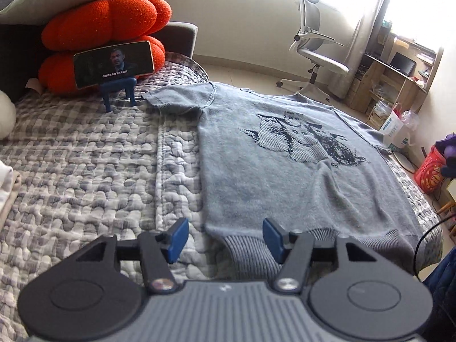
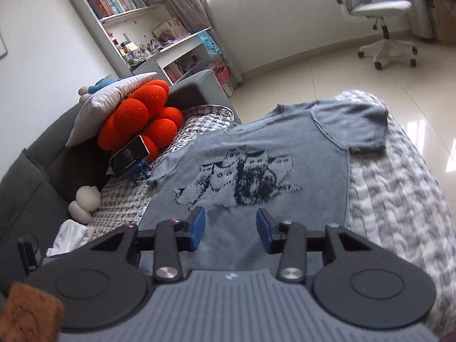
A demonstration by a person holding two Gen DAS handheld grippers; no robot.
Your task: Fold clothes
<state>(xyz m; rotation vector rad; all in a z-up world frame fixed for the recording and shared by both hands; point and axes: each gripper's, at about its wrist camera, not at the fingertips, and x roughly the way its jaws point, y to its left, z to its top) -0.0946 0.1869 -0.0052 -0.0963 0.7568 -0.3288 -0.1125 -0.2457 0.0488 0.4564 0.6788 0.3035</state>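
A grey knitted short-sleeved top (image 1: 279, 176) with a dark cat picture lies spread flat, front up, on the checked quilt (image 1: 85, 154). In the left wrist view my left gripper (image 1: 225, 238) hovers open over the ribbed hem's left corner, its blue pads apart with nothing pressed between them. The right wrist view shows the same top (image 2: 256, 154) from nearer its hem, both sleeves spread out. There my right gripper (image 2: 230, 232) hangs open above the lower body of the top, holding nothing.
An orange pumpkin cushion (image 1: 105, 22) and a phone on a blue stand (image 1: 114, 64) sit at the quilt's far left. A white office chair (image 1: 316, 48) stands on the tiled floor beyond. Folded pale cloth (image 2: 69, 235) lies near the sofa side.
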